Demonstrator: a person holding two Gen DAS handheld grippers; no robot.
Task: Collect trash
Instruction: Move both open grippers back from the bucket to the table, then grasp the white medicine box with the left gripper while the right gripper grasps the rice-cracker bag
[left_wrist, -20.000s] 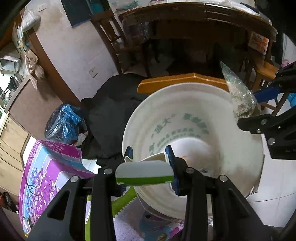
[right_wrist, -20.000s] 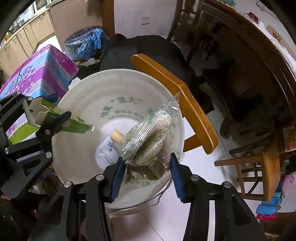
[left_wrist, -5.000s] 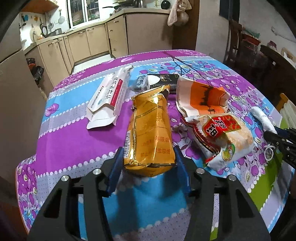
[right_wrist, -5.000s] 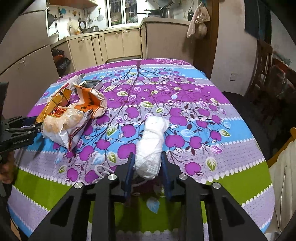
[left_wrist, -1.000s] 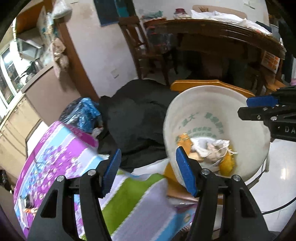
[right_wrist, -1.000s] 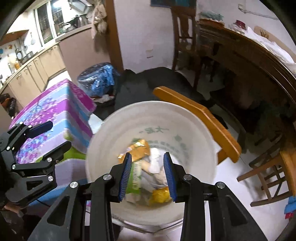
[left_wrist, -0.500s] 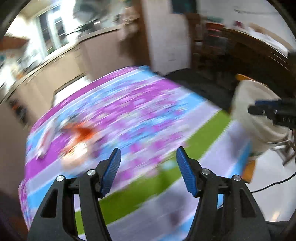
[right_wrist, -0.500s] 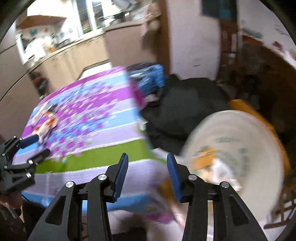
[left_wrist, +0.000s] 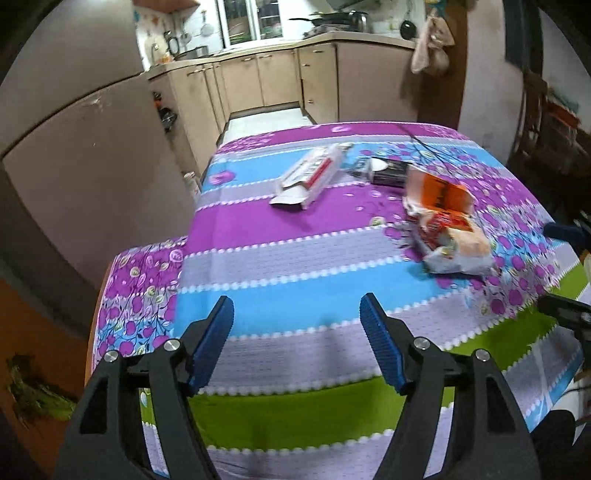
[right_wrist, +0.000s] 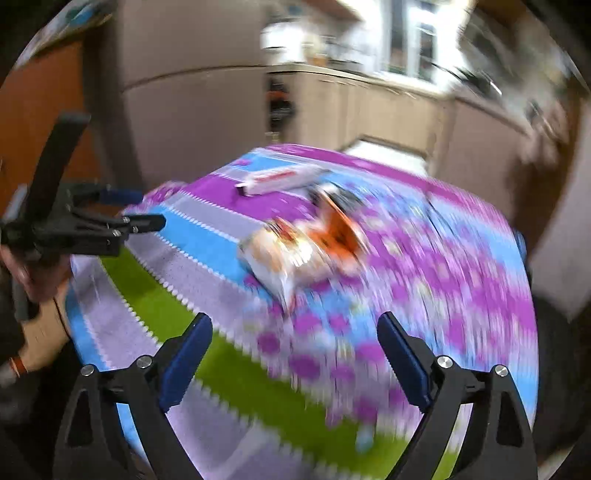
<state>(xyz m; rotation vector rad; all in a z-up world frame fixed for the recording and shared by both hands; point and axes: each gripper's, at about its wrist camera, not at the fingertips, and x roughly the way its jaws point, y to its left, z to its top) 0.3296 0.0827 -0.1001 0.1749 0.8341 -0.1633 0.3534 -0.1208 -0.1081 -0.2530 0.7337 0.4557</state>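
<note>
**Both grippers over the table, empty, with four pieces left to lift**

From where I stand, both tools are aimed down at the table (left_wrist: 295, 258) with its purple, blue and green flowered cloth. The left gripper (left_wrist: 297, 317) has its blue pads spread and nothing between them; its jaws have just been opening. The right gripper (right_wrist: 293, 339) stands wider still, also bare, its jaws having just been opening too.

The trash lies toward the far half of the cloth. A long white carton (left_wrist: 312, 175) with red print lies flat, its open end flap toward the near side. Just right of it sits a dark flat packet (left_wrist: 388, 171), touching an orange torn wrapper (left_wrist: 437, 190). Nearest the right-hand edge is a puffy snack bag (left_wrist: 456, 243) with a red label, overlapping the orange wrapper.

To do this step well, I would send the right gripper to the snack bag, the closest piece on its side, and the left to the white carton, so the two do not cross. The carton looks best pinched across its narrow width. The bag is soft, so a bite at its crimped end should hold better than one across the belly. The right view is badly smeared, so the bag's exact edge there is, I think, uncertain.
</note>
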